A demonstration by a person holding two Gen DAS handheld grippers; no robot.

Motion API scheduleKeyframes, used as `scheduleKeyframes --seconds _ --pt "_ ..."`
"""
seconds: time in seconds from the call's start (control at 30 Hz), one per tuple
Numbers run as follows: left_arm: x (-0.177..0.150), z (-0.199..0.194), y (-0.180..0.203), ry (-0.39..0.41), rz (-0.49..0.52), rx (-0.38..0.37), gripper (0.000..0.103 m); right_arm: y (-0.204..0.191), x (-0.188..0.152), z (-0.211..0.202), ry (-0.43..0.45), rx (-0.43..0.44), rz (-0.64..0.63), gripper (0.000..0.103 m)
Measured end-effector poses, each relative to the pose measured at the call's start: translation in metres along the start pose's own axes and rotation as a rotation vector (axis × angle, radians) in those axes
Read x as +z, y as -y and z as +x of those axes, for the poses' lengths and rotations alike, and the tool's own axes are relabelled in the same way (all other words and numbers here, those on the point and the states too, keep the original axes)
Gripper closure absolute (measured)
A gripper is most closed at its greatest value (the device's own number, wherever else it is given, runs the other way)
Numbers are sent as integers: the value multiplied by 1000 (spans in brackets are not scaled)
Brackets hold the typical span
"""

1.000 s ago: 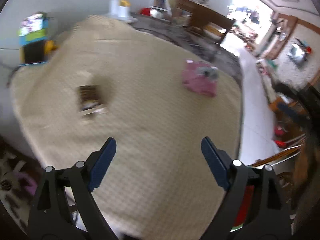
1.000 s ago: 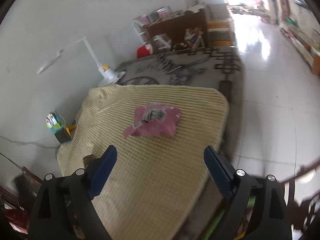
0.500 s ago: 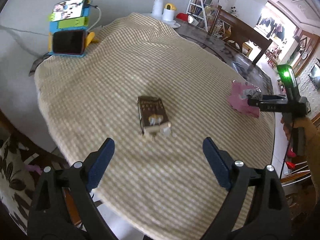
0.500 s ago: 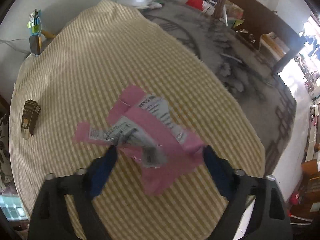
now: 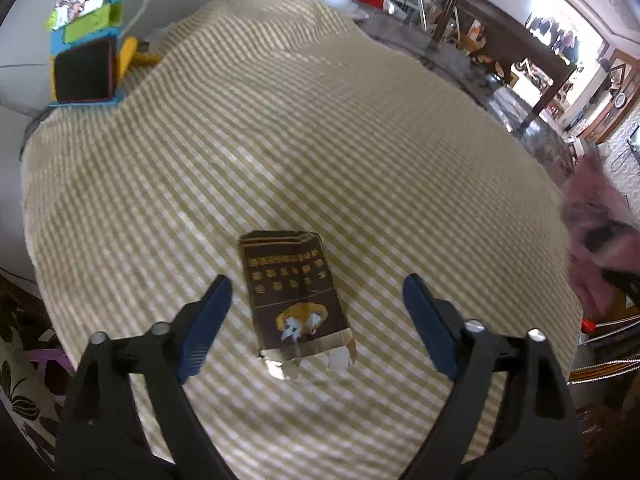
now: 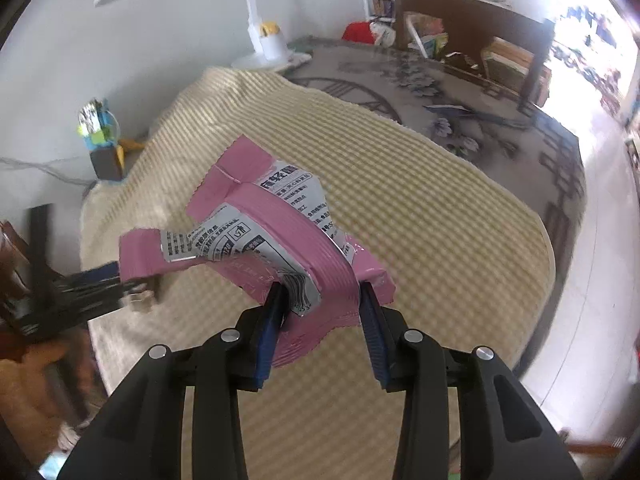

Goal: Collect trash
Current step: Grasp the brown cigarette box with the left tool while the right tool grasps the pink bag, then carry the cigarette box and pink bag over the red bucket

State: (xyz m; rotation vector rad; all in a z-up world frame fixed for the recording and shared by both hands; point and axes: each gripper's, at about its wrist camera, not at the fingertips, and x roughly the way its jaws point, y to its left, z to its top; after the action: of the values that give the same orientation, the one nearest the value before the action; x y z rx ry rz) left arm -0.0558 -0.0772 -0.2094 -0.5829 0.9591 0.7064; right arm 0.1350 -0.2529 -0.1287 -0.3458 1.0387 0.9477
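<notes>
A torn brown carton (image 5: 296,296) lies flat on the yellow checked tablecloth (image 5: 280,120). My left gripper (image 5: 316,284) hangs just above it, a blue pad on either side. The jaws are closing and the pads stand clear of the carton. In the right wrist view my right gripper (image 6: 320,292) is closing on a crumpled pink wrapper (image 6: 272,216), and both pads press into its lower end. The wrapper hangs above the cloth. It shows as a pink blur (image 5: 596,216) at the right edge of the left wrist view.
A colourful phone stand (image 5: 86,52) stands at the cloth's far left corner. A white lamp base (image 6: 272,46) sits at the back. Beyond the cloth is bare patterned tabletop (image 6: 440,92) and a dark wooden chair (image 6: 472,24). A hand (image 6: 32,360) shows at the left.
My left gripper came down toward the carton, which now lies between its jaws. My right gripper shut on the pink wrapper and raised it off the cloth.
</notes>
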Motion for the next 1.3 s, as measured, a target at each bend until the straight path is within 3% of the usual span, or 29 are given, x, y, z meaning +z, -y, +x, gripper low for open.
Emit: scheduleKeyframes --seconds 0.03,0.13,0.37,0.77,1.03,1.3 --pt "-1 3 1 -2 5 12 29 -1 -4 -4 7 2 14 65" --pt "-1 7 1 7 12 23 56 -8 -24 -20 35 -2 44 65" --pt "-9 -29 4 77 3 -13 57 -18 -57 -43 83 5 91 65" --pt "-29 -98 36 173 57 -40 56 -32 -69 -67 131 81 71 64" --pt "-40 -113 31 196 46 -22 56 -31 -72 -55 82 146 92 64" --pt "-49 -117 25 192 43 19 56 -28 -74 -24 -15 271 162 64"
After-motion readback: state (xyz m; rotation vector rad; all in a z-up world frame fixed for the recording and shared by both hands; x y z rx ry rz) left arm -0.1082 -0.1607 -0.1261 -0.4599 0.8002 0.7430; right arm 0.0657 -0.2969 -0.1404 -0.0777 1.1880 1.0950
